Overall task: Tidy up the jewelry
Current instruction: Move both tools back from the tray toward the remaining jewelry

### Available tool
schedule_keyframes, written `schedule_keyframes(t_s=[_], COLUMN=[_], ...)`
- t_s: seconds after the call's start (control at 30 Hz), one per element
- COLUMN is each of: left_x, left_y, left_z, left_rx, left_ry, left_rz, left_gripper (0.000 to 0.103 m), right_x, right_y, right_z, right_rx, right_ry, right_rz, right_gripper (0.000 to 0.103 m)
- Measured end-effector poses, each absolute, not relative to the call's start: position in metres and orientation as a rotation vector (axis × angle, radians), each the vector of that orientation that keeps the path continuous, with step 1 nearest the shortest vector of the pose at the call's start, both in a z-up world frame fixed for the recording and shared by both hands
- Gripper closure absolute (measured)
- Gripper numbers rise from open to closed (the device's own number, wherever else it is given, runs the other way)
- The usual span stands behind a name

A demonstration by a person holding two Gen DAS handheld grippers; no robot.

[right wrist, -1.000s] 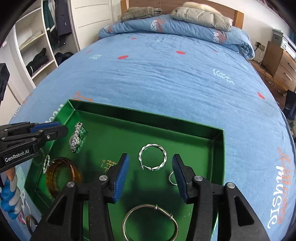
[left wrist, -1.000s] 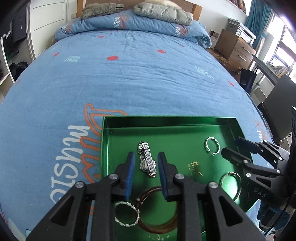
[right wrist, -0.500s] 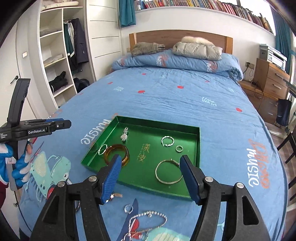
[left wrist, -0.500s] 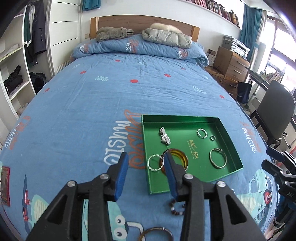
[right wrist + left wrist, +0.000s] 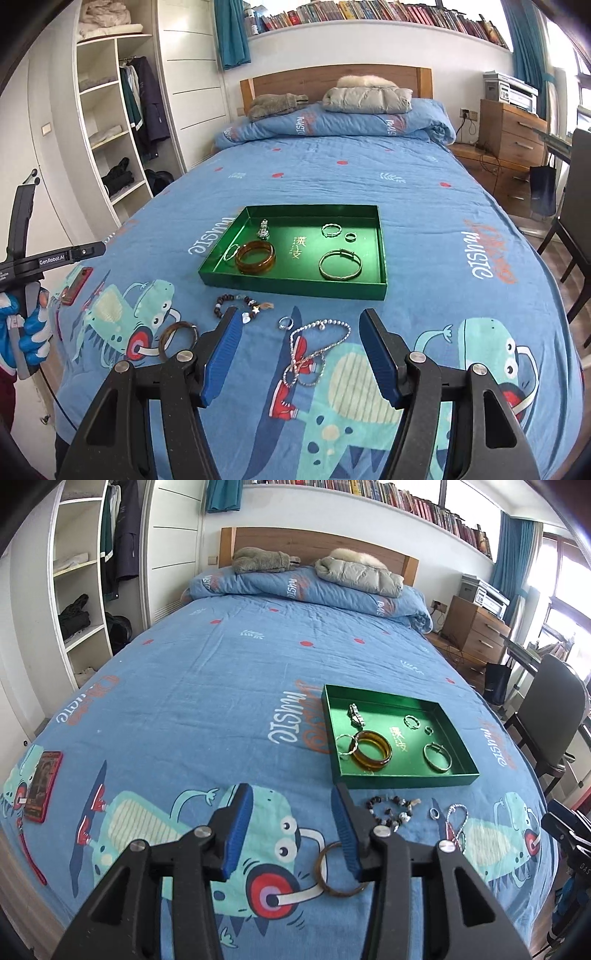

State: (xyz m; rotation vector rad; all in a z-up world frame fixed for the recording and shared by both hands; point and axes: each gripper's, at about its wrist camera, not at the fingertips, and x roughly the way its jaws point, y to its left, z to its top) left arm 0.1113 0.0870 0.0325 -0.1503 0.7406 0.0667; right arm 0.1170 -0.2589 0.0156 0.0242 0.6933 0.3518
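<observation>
On bed (image 5: pixel 332 177): tray (image 5: pixel 382 258), centred, toward the foot end. In tray, left part: watch (image 5: pixel 264 228) at back, thick bangle (image 5: pixel 255 257) in front, thin ring (image 5: pixel 231 252) touching its left side. Right part: twisted ring (image 5: pixel 330 230) and small ring (image 5: pixel 350 236) at back, large bangle (image 5: pixel 340 265) in front. Before tray, on cover, left to right: loose bangle (image 5: pixel 178 334), bead bracelet (image 5: pixel 236 304), small band (image 5: pixel 286 323), chain (image 5: pixel 314 350), possibly doubled over itself. Far left, near bed edge: flat card (image 5: pixel 77 280).
</observation>
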Motion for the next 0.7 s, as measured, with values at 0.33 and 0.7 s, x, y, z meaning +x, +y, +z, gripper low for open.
schedule_keyframes(t_s=[0.33,0.7], left_x=[0.05,0.059], left_y=[0.056,0.051], left_z=[0.029,0.013], left_rx=[-0.098,-0.072], left_ry=[0.655,0.657], left_rz=[0.102,0.112], left_gripper=[0.061,0.051], right_x=[0.067,0.068], right_y=[-0.245,-0.244], right_z=[0.011,-0.011], right_rx=[0.055,0.069], right_ry=[0.684,0.718], right_rz=[0.352,0.326], right_gripper=[0.037,0.027])
